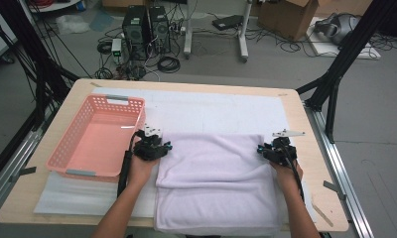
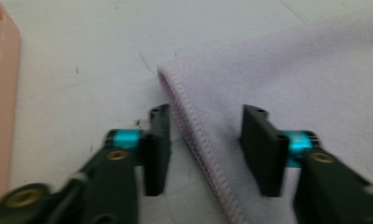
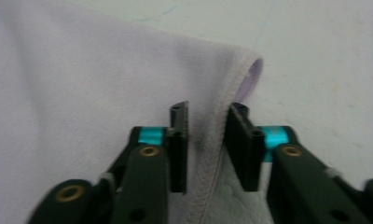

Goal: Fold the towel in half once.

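A lilac towel (image 1: 216, 173) lies folded on the table and hangs a little over its near edge. My left gripper (image 1: 153, 141) is at the towel's far left corner. In the left gripper view it (image 2: 207, 114) stands open, its jaws wide on either side of the stitched hem of the towel (image 2: 292, 70). My right gripper (image 1: 278, 148) is at the far right corner. In the right gripper view its jaws (image 3: 209, 109) stand closer together around the hem of the towel (image 3: 82, 70), open with a small gap left.
A pink plastic basket (image 1: 62, 148) with nothing in it stands at the left, close to my left gripper; its wall (image 2: 3, 93) edges the left gripper view. A white mat (image 1: 211, 106) covers the wooden table (image 1: 305, 129). Computers, cables and boxes lie on the floor beyond.
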A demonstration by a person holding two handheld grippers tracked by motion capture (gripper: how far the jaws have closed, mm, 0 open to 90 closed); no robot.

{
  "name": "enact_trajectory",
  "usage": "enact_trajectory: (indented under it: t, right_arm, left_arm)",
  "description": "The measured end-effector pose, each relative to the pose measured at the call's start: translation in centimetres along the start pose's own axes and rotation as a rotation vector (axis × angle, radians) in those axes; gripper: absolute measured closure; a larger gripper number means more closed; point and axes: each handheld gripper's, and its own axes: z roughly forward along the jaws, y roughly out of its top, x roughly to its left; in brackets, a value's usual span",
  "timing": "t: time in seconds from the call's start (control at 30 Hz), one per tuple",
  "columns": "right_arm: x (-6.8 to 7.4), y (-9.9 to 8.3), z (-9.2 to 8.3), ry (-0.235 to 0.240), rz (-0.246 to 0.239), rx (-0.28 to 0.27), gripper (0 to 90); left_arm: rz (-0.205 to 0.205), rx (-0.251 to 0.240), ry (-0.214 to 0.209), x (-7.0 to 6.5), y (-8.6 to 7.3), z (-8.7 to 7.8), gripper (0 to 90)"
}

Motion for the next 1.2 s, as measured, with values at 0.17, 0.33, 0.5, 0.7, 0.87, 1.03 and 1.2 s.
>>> enact_trajectory:
  t: [0.17, 0.33, 0.5, 0.7, 0.87, 1.03, 1.2]
  right_arm:
    - [-0.2, -0.2, -0.1, 0.019, 0.026, -0.013, 85.2]
    - [-0.5, -0.3, -0.5, -0.004, 0.029, -0.048, 85.9]
    - [-1.2, 0.3, -1.2, -0.024, 0.036, -0.119, 86.2]
    - [-2.5, 2.7, -0.9, -0.05, 0.051, -0.152, 86.2]
    - [-3.6, 4.0, 0.5, -0.068, 0.065, -0.135, 86.1]
    - [-3.6, 4.2, 1.3, -0.067, 0.062, -0.12, 85.8]
    - [-3.4, 3.9, 0.7, -0.062, 0.064, -0.159, 85.9]
  left_arm:
    - [-0.041, 0.004, -0.018, -0.1, 0.1, 0.0, 85.1]
    - [-0.095, -0.059, -0.009, -0.3, 0.6, -0.1, 85.8]
    - [-0.127, -0.128, -0.006, 0.2, 2.2, 0.1, 85.8]
    - [-0.125, -0.14, 0.007, 0.8, 4.4, 2.0, 85.7]
    - [-0.166, -0.165, 0.009, 0.9, 5.0, 3.0, 85.7]
    - [-0.141, -0.177, -0.016, 0.0, 5.2, 2.5, 85.1]
    - [-0.089, -0.26, -0.037, -1.5, 6.2, 1.4, 85.3]
